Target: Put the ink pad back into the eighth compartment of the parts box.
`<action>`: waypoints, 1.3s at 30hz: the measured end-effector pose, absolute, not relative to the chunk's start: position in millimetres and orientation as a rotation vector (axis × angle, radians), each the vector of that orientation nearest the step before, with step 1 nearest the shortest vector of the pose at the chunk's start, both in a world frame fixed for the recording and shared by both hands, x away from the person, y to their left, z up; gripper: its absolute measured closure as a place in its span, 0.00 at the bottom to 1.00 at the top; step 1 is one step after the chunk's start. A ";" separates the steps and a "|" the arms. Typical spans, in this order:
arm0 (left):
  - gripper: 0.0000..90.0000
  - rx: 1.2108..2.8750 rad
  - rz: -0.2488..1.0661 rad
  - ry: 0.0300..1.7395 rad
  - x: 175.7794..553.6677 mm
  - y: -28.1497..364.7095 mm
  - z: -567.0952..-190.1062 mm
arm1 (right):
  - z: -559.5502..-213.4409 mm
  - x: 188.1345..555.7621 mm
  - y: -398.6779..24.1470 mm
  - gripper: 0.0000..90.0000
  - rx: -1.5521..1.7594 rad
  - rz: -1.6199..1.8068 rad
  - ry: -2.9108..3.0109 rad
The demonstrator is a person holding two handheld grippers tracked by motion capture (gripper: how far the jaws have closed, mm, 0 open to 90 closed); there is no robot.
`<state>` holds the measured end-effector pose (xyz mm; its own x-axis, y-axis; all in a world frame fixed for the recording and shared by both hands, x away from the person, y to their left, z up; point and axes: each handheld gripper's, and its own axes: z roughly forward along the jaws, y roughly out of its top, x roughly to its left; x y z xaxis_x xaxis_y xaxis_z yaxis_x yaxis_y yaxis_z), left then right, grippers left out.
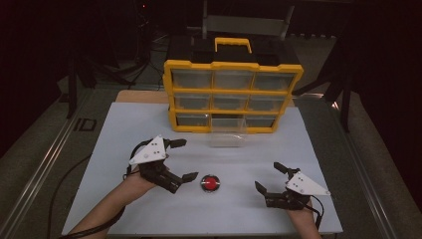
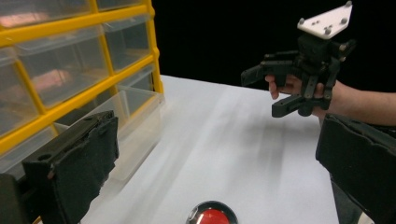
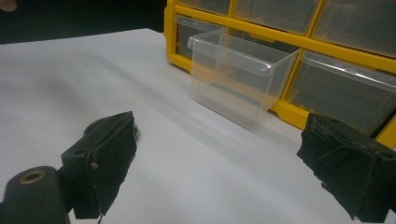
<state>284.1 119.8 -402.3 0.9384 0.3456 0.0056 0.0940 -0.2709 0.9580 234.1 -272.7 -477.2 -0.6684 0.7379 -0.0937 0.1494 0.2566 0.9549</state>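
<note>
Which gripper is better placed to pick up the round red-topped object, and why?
Probably the left. The left gripper stands open right beside the red-topped object, its lower jaw almost at it. The right gripper, also open, sits farther off.

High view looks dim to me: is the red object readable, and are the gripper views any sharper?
High view: dim, surroundings black, yet the red object stands out with a small glint on its rim. Left gripper view: brighter, the cabinet and tabletop soft and streaked with blur. Right gripper view: the pulled-out clear drawer fairly crisp, near jaws blurred.
</note>
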 end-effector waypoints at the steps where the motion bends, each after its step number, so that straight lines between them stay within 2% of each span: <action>1: 0.00 1.845 0.248 0.322 284.9 116.5 -403.7 | -477.1 234.2 -272.7 0.11 0.802 1.429 1.996; 7: 0.00 1.895 0.243 0.308 287.5 100.7 -410.7 | -477.0 234.1 -272.2 0.11 0.796 1.436 1.998; 14: 0.00 1.951 0.157 0.318 293.4 80.2 -430.5 | -477.7 234.5 -272.2 0.11 0.792 1.435 2.008; 28: 0.00 2.110 0.074 0.341 305.9 61.1 -470.8 | -478.8 234.8 -269.9 0.11 0.783 1.437 2.023; 39: 0.01 2.240 0.090 0.348 311.7 51.8 -500.1 | -480.8 235.2 -269.0 0.11 0.773 1.421 2.040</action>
